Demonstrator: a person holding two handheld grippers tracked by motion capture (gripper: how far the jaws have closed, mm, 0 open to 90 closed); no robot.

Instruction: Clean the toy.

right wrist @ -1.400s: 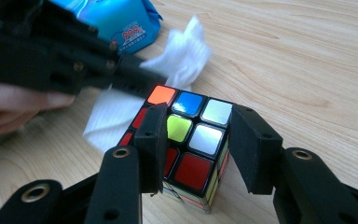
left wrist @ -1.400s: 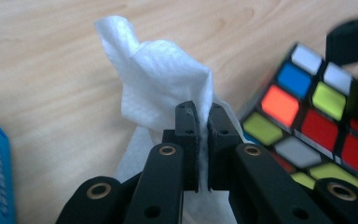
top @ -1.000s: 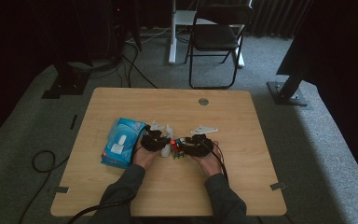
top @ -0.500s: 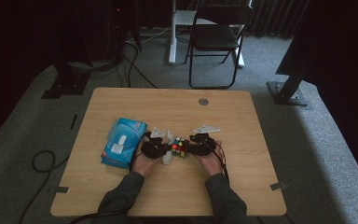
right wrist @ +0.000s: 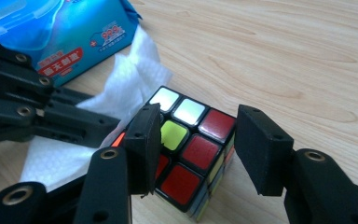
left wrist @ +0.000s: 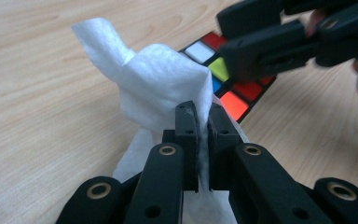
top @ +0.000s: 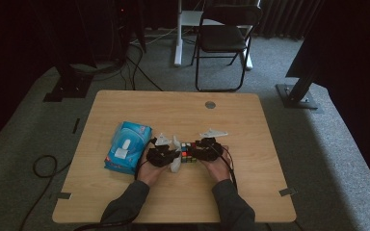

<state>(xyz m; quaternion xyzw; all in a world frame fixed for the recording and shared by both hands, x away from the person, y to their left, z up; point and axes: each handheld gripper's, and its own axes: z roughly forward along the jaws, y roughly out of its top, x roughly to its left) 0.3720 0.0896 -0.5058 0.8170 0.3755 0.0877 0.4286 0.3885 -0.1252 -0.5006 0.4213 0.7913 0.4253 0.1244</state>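
left gripper (left wrist: 199, 122): jaws clamp white wipe (left wrist: 161, 88) | right gripper (right wrist: 198, 149): jaws just widening, straddling puzzle cube (right wrist: 191, 154)

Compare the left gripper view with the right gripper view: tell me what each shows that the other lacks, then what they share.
Left gripper view alone: the left tongs seen from behind, jaws shut on the white wipe, which stands up in a twisted peak.

Right gripper view alone: the blue wipes pack at the top left, and the right tongs with a jaw on either side of the puzzle cube, a gap showing at the right jaw.

Shared: the cube, the wipe beside it and the wooden table.
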